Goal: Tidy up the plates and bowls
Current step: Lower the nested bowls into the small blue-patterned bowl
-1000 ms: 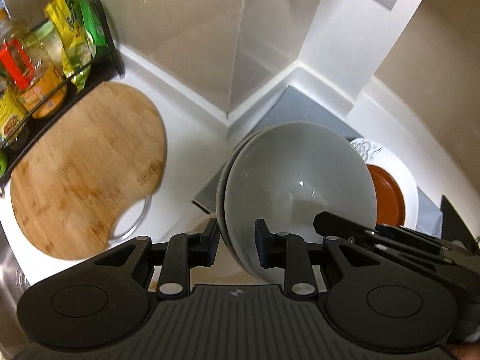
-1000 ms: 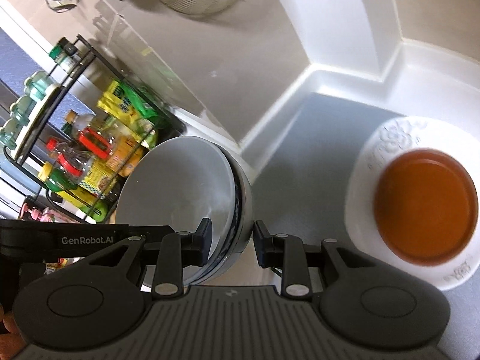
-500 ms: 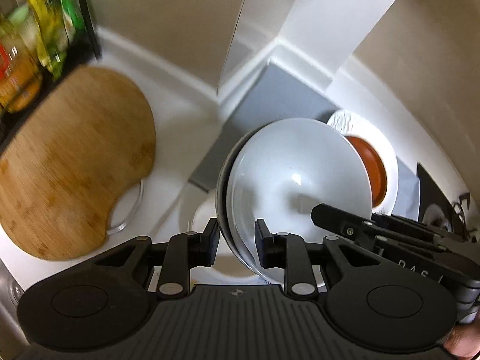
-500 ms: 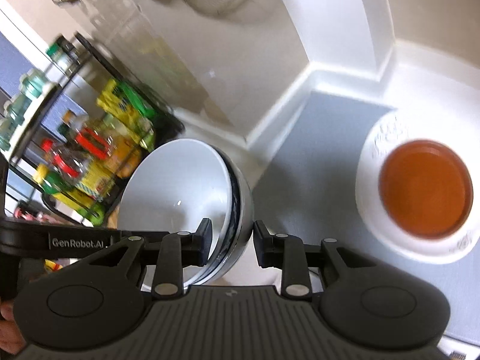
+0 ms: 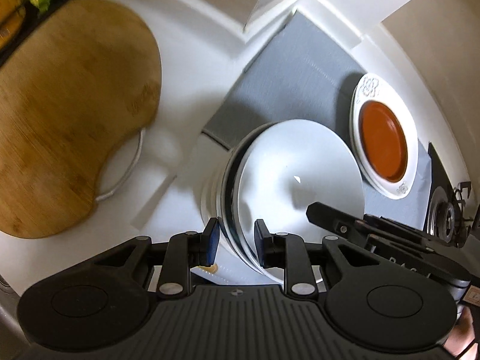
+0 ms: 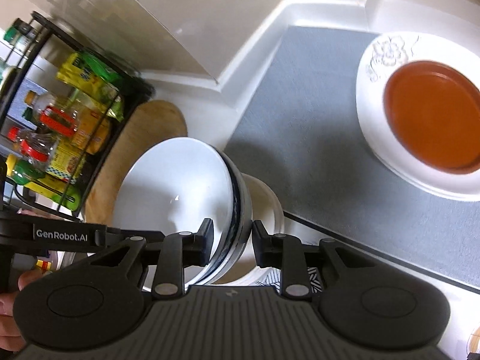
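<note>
The left gripper (image 5: pixel 235 241) pinches the near rim of a stack of pale grey ceramic bowls (image 5: pixel 295 180), its blue-faced pad on the outer wall and the other pad against the inside of the top bowl. The right gripper (image 6: pixel 231 240) grips the same stack (image 6: pixel 177 186) at the opposite rim: one finger lies inside the top bowl, the other outside the dark-banded rim, though a small gap seems to show at the outer pad, so the firmness of that pinch is hard to judge. In the left wrist view the right tool's black arm reaches in across the bowl's lower right edge.

The stack is tilted, its open side turned toward the left camera, and sits just above a white round dish (image 6: pixel 267 201) on the white countertop (image 5: pixel 186 69), at the edge of a grey rectangular mat (image 6: pixel 315 138). Whether the stack touches the dish cannot be told.

Farther along the mat lies a white embossed plate (image 6: pixel 387 51) with a smaller brown-orange round plate (image 6: pixel 432 120) resting on it. On the other side of the bowls lies a rounded bamboo cutting board (image 5: pixel 69 120), and beyond it a black wire rack of bottles and packets (image 6: pixel 60 114). A person's fingers (image 6: pixel 12 300) show at the lower left of the right wrist view.
</note>
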The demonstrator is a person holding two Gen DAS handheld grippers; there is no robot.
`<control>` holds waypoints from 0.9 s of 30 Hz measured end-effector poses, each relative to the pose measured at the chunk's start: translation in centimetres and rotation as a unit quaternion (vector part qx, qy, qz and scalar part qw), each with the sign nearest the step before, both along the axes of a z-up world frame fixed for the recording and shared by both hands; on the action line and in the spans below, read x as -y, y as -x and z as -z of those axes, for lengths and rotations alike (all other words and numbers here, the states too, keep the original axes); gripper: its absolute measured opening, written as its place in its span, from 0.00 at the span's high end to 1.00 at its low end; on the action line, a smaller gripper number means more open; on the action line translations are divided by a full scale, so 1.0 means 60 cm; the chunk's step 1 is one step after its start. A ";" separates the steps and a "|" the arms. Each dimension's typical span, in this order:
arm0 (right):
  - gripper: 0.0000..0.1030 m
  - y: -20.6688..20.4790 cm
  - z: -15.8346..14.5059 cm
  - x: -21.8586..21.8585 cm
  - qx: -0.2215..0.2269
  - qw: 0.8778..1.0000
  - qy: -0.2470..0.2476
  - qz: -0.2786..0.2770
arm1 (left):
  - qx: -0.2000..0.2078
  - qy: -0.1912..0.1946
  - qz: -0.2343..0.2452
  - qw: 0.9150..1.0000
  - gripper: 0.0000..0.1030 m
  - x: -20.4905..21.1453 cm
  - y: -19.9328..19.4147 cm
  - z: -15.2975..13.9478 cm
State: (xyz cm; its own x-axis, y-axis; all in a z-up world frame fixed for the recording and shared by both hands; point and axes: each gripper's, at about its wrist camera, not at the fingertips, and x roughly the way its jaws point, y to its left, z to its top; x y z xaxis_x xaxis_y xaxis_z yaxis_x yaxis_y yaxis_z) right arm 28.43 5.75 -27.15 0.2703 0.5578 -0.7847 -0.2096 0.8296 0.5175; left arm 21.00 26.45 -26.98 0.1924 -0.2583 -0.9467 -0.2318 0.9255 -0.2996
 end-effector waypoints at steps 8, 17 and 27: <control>0.72 0.016 0.004 -0.034 0.048 0.995 0.084 -0.040 | -0.012 0.020 0.005 1.000 0.75 0.003 0.015 0.033; 0.68 0.020 0.000 -0.040 0.066 0.992 0.097 -0.044 | 0.016 0.010 0.037 0.999 0.75 0.007 0.019 0.032; 0.50 0.020 -0.004 0.013 0.051 0.997 0.047 0.026 | 0.092 0.025 0.066 0.993 0.37 -0.007 0.008 0.031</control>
State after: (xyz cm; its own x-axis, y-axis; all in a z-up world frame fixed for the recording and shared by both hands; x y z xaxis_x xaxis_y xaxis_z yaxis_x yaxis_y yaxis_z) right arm 27.22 4.95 -26.91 0.3776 0.4667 -0.7998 -0.2132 0.8843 0.4154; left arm 20.54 26.87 -28.86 0.3229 -0.3381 -0.8840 -0.0464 0.9272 -0.3716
